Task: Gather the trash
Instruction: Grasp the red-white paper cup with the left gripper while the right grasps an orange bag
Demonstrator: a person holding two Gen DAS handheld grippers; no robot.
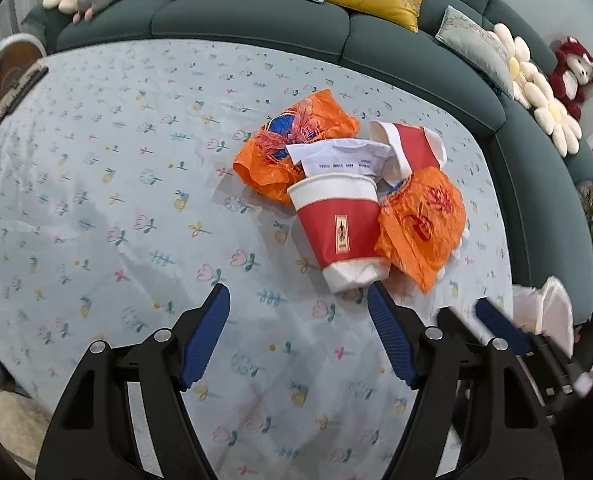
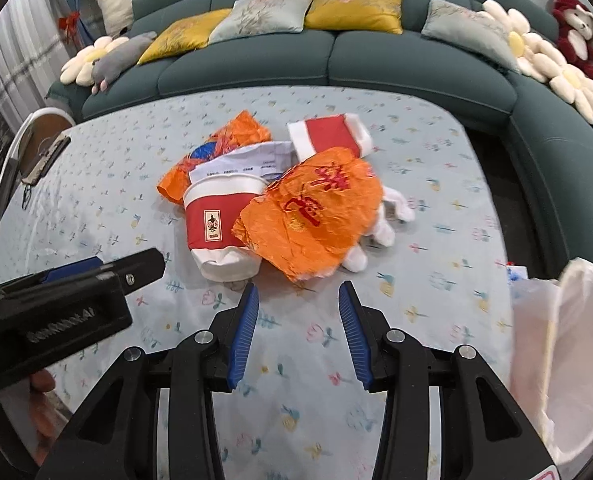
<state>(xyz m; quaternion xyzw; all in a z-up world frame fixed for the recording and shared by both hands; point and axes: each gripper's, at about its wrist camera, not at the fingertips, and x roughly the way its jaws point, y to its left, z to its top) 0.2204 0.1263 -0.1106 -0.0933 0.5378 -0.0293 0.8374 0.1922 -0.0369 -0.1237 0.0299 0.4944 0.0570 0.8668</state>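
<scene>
A heap of trash lies mid-table: a near red-and-white paper cup (image 1: pixel 342 226) (image 2: pixel 220 224) on its side, a second such cup (image 1: pixel 410 148) (image 2: pixel 330 134) behind it, two crumpled orange plastic bags (image 1: pixel 292 140) (image 1: pixel 422 222) (image 2: pixel 314 210) (image 2: pixel 216 148), a white paper slip (image 1: pixel 338 160) (image 2: pixel 240 164) and crumpled white tissue (image 2: pixel 380 228). My left gripper (image 1: pixel 298 300) is open, just short of the near cup; it also shows in the right wrist view (image 2: pixel 96 272). My right gripper (image 2: pixel 298 294) is open and empty, just short of the near orange bag; it also shows at right in the left wrist view (image 1: pixel 496 320).
The table (image 1: pixel 96 200) (image 2: pixel 436 240) wears a pale blue flowered cloth. A white bin liner (image 2: pixel 576 340) (image 1: pixel 548 312) stands at its right edge. A green sofa (image 2: pixel 336 64) with cushions and plush toys curves behind. A round stool (image 2: pixel 36 140) with a dark object sits at left.
</scene>
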